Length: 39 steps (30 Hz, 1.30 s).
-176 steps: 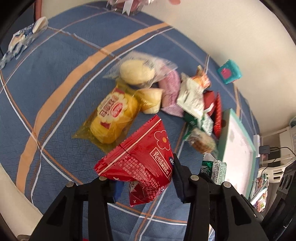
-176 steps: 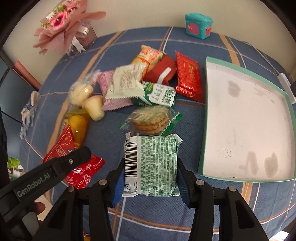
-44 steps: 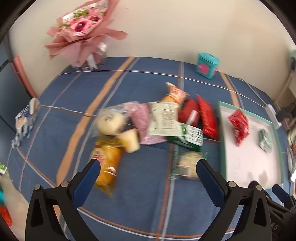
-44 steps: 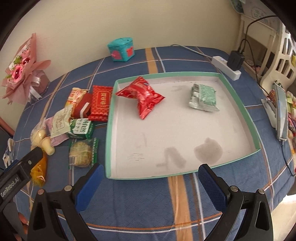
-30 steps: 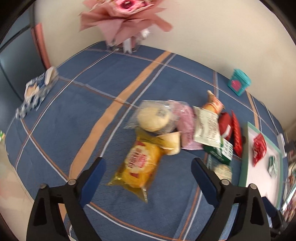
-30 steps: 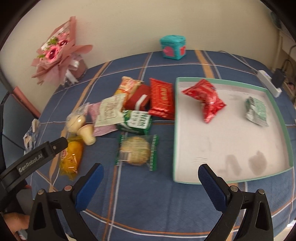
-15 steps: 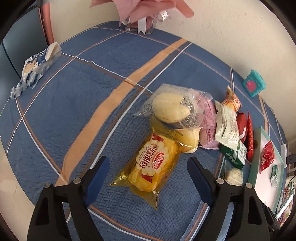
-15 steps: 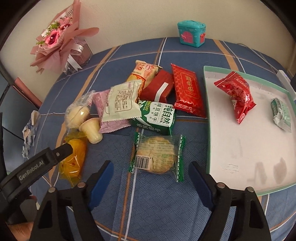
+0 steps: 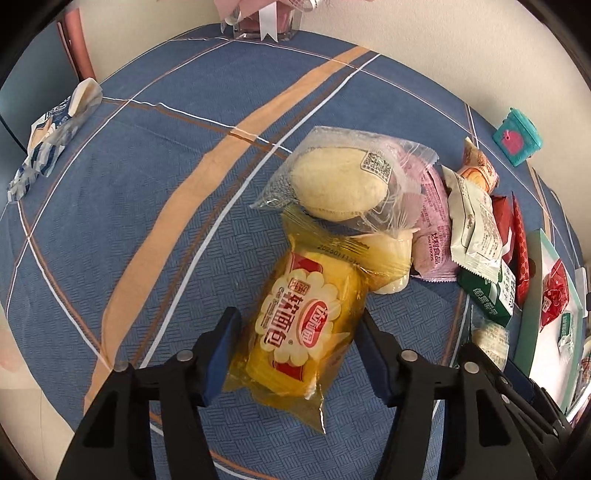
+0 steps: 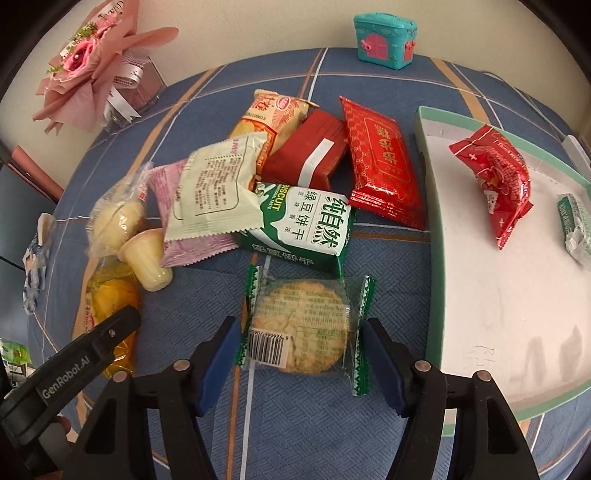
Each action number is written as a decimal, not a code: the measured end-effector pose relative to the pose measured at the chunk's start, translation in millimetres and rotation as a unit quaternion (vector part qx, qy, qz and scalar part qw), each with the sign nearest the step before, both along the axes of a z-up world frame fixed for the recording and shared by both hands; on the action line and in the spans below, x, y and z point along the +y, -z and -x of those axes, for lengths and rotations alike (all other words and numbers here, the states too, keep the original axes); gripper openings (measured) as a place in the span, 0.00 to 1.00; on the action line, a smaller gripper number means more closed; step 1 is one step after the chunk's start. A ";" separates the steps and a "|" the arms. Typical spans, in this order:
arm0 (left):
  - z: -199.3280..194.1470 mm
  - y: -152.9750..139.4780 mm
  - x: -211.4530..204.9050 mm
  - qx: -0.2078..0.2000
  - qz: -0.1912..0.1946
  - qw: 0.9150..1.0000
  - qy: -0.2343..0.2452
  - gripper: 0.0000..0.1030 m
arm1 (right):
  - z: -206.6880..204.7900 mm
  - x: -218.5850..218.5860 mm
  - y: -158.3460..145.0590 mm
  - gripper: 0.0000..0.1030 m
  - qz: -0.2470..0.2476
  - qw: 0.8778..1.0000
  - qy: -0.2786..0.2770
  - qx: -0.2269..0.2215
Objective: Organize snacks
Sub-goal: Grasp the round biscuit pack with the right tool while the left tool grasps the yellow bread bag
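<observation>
My left gripper (image 9: 299,354) is open with its blue pads on either side of a yellow soft-bread packet (image 9: 306,332) lying on the blue cloth. My right gripper (image 10: 299,365) is open and straddles a clear, green-edged round cracker packet (image 10: 301,325). Neither packet looks squeezed. A green-rimmed white tray (image 10: 432,295) at the right holds a red snack bag (image 10: 495,177) and a small green packet (image 10: 574,225). Behind the cracker lie a green biscuit pack (image 10: 306,225), a cream packet (image 10: 214,188) and red packs (image 10: 380,166).
A clear-wrapped bun (image 9: 343,184), a jelly cup (image 10: 146,258) and a pink packet (image 9: 432,236) lie in the pile. A pink bouquet (image 10: 92,66) and a teal toy box (image 10: 386,35) stand at the back. A blue-white wrapper (image 9: 48,140) lies far left.
Both grippers have dropped lower and closer to the table and narrowed; the left now frames the yellow bread packet and the right frames the cracker packet. Earlier, the red bag and green packet went into the tray.
</observation>
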<state>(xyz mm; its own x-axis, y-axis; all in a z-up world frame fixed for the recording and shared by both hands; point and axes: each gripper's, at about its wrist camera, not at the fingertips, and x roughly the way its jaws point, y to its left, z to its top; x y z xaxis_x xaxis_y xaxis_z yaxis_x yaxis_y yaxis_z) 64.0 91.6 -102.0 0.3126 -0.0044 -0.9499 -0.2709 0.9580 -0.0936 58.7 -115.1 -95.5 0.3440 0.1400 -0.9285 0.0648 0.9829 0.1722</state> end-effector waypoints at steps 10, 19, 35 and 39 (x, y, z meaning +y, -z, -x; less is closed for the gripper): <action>-6.9 10.6 -12.2 0.009 -0.023 1.000 0.014 0.53 | -11.6 11.0 5.8 0.69 0.019 1.000 -0.002 -0.002; -12.2 5.5 -18.0 0.008 -0.028 1.000 0.013 0.42 | -14.9 25.0 8.1 0.63 0.051 0.999 -0.013 -0.004; 2.4 -20.7 -4.8 -0.028 -0.010 1.000 -0.006 0.38 | -8.2 0.8 -15.9 0.59 0.015 1.000 0.017 -0.001; 9.1 -38.4 -2.9 -0.055 -0.010 0.998 -0.010 0.38 | -3.2 -4.1 -32.7 0.59 -0.002 1.000 0.025 -0.014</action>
<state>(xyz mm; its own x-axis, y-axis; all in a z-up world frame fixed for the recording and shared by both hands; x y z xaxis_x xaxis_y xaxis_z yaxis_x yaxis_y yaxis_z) 54.9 88.7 -63.7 0.4145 0.0210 -0.9098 -0.2790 0.9545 -0.1051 61.9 -119.2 -62.7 0.3761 0.1257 -0.9180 0.1090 0.9779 0.1785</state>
